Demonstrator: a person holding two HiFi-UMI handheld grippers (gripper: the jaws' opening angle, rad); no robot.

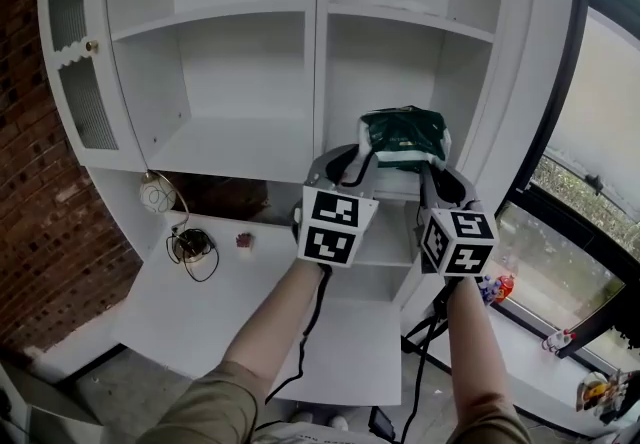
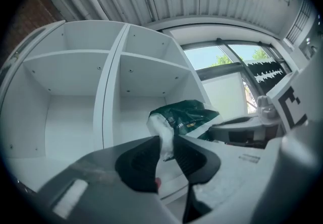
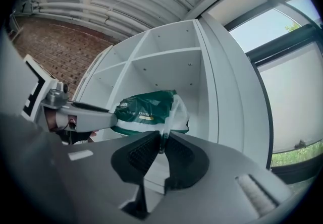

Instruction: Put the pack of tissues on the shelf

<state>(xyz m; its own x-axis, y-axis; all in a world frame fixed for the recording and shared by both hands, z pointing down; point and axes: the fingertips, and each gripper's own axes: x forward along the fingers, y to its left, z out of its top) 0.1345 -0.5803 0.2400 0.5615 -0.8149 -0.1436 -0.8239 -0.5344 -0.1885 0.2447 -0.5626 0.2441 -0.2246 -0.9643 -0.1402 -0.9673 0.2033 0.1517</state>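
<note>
White shelf [image 1: 240,147] filling the upper frame. Green pack [image 1: 403,137] at centre right, held up before the right-hand bay. Left gripper [image 2: 165,147] fingers [image 2: 136,162] pinching the pack's white left end; right gripper [image 3: 162,145] fingers [image 3: 139,155] pinching its thin right edge.

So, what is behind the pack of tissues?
Behind the pack of tissues is the right compartment of the white shelf; its white back wall shows around it. The part directly behind the pack is covered.
</note>
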